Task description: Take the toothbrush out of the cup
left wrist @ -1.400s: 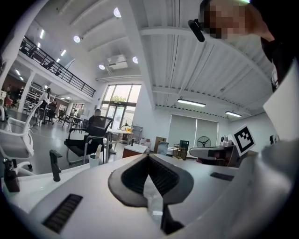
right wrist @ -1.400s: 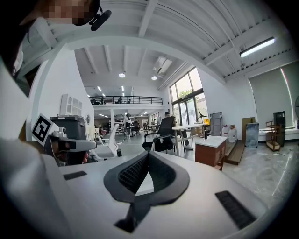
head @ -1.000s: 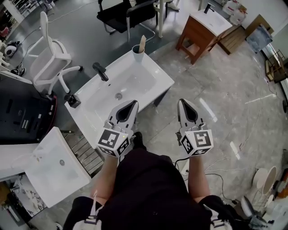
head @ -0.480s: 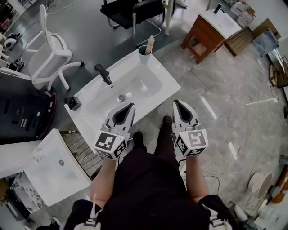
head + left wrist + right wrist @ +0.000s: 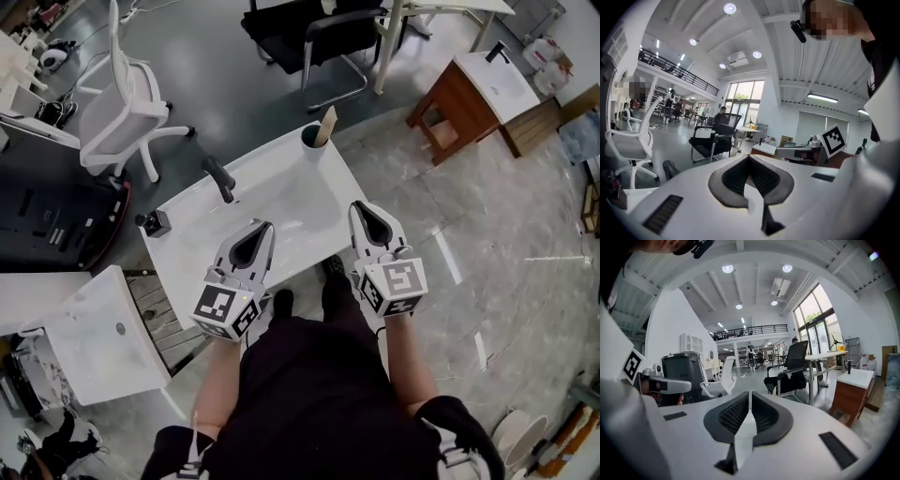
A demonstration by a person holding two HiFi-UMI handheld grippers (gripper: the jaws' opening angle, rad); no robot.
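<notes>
The toothbrush [image 5: 326, 127] is leaning in the dark cup [image 5: 311, 140], which is sitting at the far corner of the white sink [image 5: 281, 192], to the right of the black faucet [image 5: 219, 178]. The left gripper [image 5: 265, 227] and the right gripper [image 5: 357, 208] are hovering side by side over the sink's near edge, well apart from the cup. Each is showing its jaws pressed together and is gripping nothing

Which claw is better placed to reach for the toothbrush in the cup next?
Right, by a small margin. The right claw sits nearer the cup at the far corner of the sink top, and the toothbrush leans toward its side. The left claw is farther off. Both are shut and empty.
</notes>
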